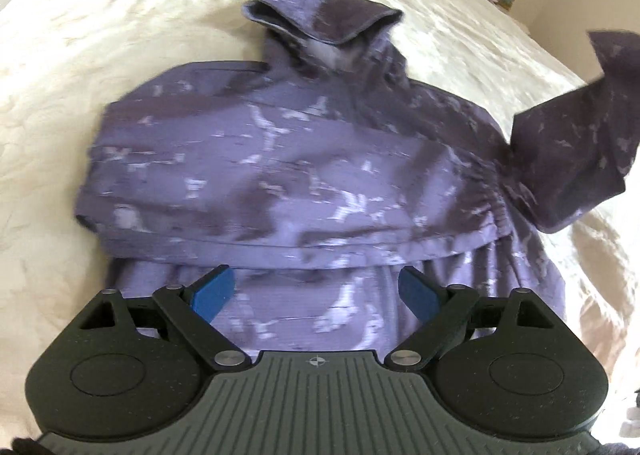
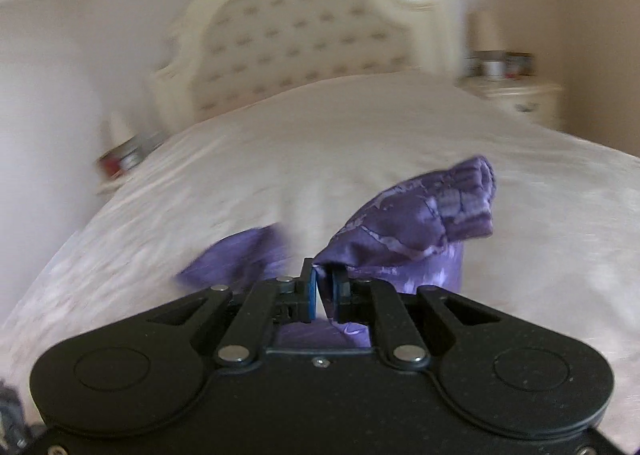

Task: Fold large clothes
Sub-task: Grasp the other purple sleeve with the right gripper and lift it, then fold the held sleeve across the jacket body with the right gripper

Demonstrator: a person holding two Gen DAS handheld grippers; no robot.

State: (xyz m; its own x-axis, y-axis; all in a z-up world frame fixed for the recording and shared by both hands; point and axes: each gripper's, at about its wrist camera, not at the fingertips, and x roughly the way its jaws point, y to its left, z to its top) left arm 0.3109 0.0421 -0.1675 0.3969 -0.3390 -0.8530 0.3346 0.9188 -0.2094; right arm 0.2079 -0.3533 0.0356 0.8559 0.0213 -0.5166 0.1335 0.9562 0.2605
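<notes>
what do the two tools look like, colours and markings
Both are matte black linkage frames with round side housings and silver pivot pins. The left tool has blue finger pads, a grey ribbed centre plate and a small crosshair mark. The right tool shows thin blue pads and a plain black speckled body. No cables or sleeves are clearly visible.

Left gripper [image 1: 316,289]: matte black linkage arms, silver pivot pins, blue finger pads [image 1: 214,291], grey ribbed plate with small crosshair mark, round black discs either side. Right gripper [image 2: 323,289]: same black body, blue pads, silver screw at centre.
</notes>
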